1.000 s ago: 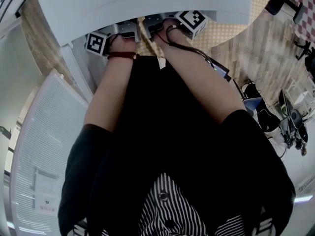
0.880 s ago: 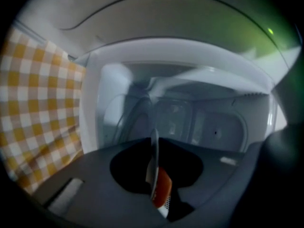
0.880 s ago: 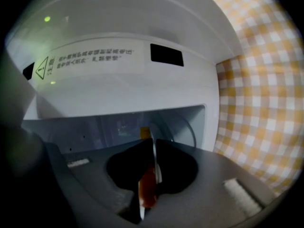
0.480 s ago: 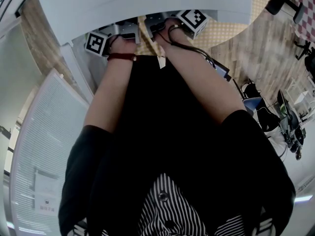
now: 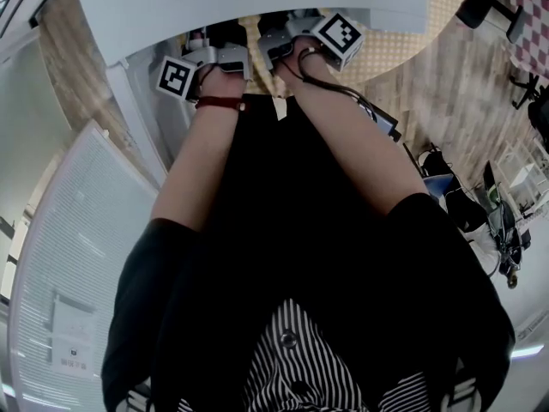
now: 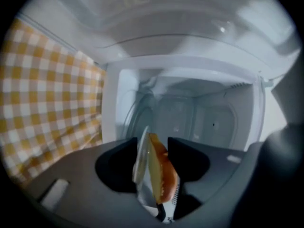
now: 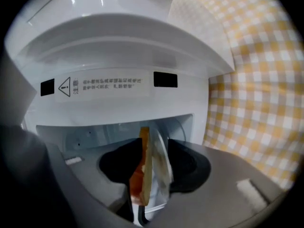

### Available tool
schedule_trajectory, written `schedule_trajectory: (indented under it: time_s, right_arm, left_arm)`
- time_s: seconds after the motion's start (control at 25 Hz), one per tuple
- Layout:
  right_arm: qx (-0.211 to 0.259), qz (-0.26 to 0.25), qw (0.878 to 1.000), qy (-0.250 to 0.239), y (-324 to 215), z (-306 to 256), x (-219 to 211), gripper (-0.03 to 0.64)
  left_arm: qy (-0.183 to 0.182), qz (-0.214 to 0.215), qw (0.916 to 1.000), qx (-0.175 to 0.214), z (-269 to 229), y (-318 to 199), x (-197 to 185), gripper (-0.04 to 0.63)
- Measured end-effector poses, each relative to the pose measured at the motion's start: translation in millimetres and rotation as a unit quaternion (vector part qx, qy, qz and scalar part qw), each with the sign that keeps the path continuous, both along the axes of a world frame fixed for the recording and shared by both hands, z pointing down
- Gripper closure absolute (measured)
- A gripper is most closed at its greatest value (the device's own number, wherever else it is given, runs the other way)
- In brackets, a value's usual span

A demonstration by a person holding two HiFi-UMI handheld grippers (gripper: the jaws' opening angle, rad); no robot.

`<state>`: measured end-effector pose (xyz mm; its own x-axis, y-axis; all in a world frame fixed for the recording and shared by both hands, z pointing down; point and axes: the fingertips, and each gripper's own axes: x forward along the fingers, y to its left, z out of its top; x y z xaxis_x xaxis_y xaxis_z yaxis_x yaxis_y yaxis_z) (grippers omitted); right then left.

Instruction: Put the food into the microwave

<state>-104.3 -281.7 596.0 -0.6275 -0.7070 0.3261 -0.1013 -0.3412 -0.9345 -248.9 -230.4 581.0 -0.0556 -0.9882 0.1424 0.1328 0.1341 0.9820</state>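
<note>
My left gripper (image 6: 153, 145) has its 2 jaws apart; they have just been opening. The clear plate (image 6: 141, 158) with the orange-brown food (image 6: 162, 177) stands edge-on between them, and I see no squeeze on it. My right gripper (image 7: 154, 145) is the same: jaws spread after just opening, with the plate and food between them. Straight ahead is the open cavity of the white microwave (image 6: 199, 115), with the plate at its mouth. A warning label (image 7: 99, 85) runs across the front above the opening. Yellow checked cloth (image 6: 47, 94) lies beside the microwave. In the head view the microwave's white top covers both sets of jaws. There I see only the 2 marker cubes (image 5: 177, 77), my wristband (image 5: 219, 103) and a cable (image 5: 343, 88).
</note>
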Motion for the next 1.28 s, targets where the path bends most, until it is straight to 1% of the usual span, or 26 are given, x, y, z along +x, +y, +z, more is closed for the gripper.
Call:
schedule_trajectory:
  time_s: [0.12,0.32,0.36,0.44,0.48,0.64,0.68,0.76,0.84,0.96,1.12,1.28]
  right_arm:
    - [0.010,-0.010,1.000,0.012,3,2,8,0.439]
    - [0.015,-0.022,0.999,0.034,7,2,9,0.431]
    - [0.013,-0.022,0.999,0.036,7,2,7,0.430]
    - [0.012,-0.022,0.999,0.039,8,2,4,0.430]
    - [0.011,-0.023,0.999,0.041,8,2,4,0.430]
    - [0.006,-0.021,0.999,0.049,0,-9,1,0.436]
    - [0.010,-0.021,0.998,0.050,-1,-10,0,0.436]
    - [0.022,-0.030,0.998,0.058,-2,-10,-2,0.429]
    - [0.024,-0.044,0.996,0.076,2,-9,-2,0.403]
    - [0.027,-0.057,0.993,0.099,6,-7,4,0.383]
    - [0.030,-0.064,0.993,0.096,13,-11,2,0.383]
    - [0.027,-0.065,0.995,0.077,14,-14,8,0.383]
  left_arm:
    - [-0.018,0.000,0.9996,-0.019,2,4,4,0.403]
    - [-0.026,0.008,0.9994,-0.023,0,4,1,0.378]
    - [-0.029,0.011,0.9992,-0.026,-1,4,-1,0.369]
    - [-0.033,0.015,0.9988,-0.033,-3,6,-3,0.326]
    - [-0.030,0.013,0.9987,-0.038,-4,7,-3,0.324]
    - [-0.009,0.011,0.9977,-0.066,-6,9,1,0.279]
    - [-0.006,0.015,0.9971,-0.074,-6,11,1,0.265]
    - [-0.005,0.023,0.9962,-0.083,-7,15,-1,0.261]
    - [0.002,0.028,0.9963,-0.082,-8,17,-2,0.273]
    - [0.034,0.019,0.9968,-0.069,-10,19,4,0.351]
    - [0.077,-0.017,0.9958,-0.047,-3,22,-1,0.356]
    - [0.093,-0.032,0.9950,-0.019,-9,-1,-1,0.356]
